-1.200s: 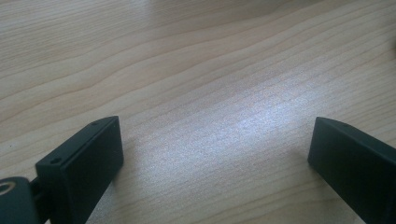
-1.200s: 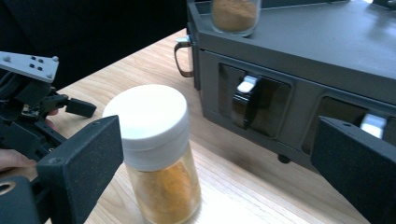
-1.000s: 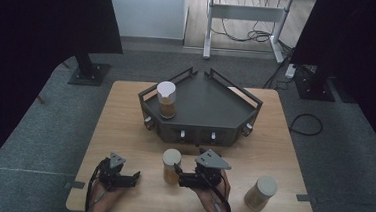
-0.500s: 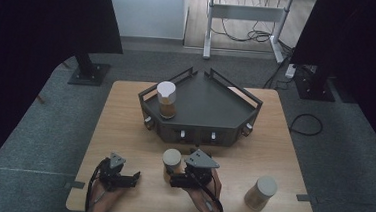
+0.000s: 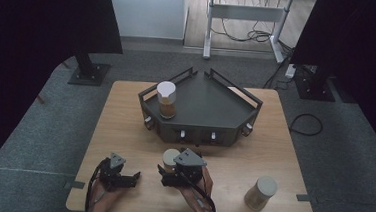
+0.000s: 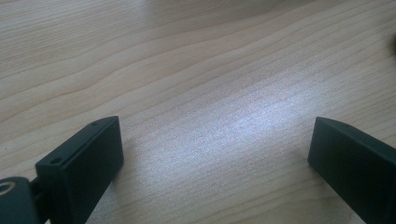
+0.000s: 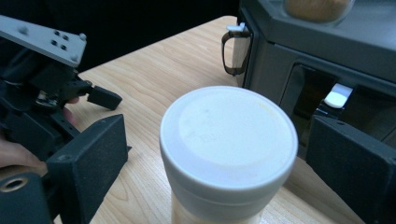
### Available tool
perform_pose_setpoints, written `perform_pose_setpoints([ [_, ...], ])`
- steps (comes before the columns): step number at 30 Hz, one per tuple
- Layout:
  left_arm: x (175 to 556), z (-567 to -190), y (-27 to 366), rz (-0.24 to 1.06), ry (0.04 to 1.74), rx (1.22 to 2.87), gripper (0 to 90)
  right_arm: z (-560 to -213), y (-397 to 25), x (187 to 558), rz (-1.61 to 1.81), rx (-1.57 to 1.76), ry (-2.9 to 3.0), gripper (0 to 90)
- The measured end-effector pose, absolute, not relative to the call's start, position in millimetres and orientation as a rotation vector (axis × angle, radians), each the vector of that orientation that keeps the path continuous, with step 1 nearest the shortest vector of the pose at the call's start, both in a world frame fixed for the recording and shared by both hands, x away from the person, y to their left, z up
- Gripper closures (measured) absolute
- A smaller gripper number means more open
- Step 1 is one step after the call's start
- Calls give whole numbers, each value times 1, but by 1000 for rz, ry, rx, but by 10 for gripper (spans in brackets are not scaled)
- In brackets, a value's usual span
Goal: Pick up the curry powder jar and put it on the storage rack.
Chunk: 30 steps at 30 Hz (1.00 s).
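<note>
Jaws of the right gripper (image 7: 219, 154) stand apart, flanking the near jar (image 7: 229, 154) without touching it; jaws of the left gripper (image 6: 215, 158) stand apart over bare worktop (image 6: 196, 70). The jar stands upright at the near middle of the worktop, in front of the dark tray (image 5: 211, 107). Its white lid (image 7: 228, 133) looks smooth and slippery and the body rigid, moderately heavy with contents; grasp is best taken on the wall below the lid.

Both grippers, left gripper (image 5: 133, 176) and right gripper (image 5: 161, 177), are black with blocky rectangular jaws, each topped by a grey three-cornered plate with screws; black cables trail behind.
</note>
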<state>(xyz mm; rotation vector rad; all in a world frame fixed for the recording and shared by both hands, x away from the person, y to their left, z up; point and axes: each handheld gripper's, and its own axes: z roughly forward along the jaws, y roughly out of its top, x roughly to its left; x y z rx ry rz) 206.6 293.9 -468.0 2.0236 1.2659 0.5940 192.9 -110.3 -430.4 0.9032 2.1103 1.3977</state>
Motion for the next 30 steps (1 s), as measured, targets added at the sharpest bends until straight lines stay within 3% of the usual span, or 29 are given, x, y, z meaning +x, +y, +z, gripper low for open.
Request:
perform_pose_setpoints([
  [6, 207, -468, 294, 594, 1265, 2024, 29, -435, -104, 190, 1362, 891, 2084, 169],
  [11, 207, -468, 294, 593, 1263, 2024, 30, -439, -107, 184, 1379, 876, 2053, 321],
  [30, 207, -468, 294, 589, 1255, 2029, 29, -440, -110, 178, 1399, 906, 2028, 329],
])
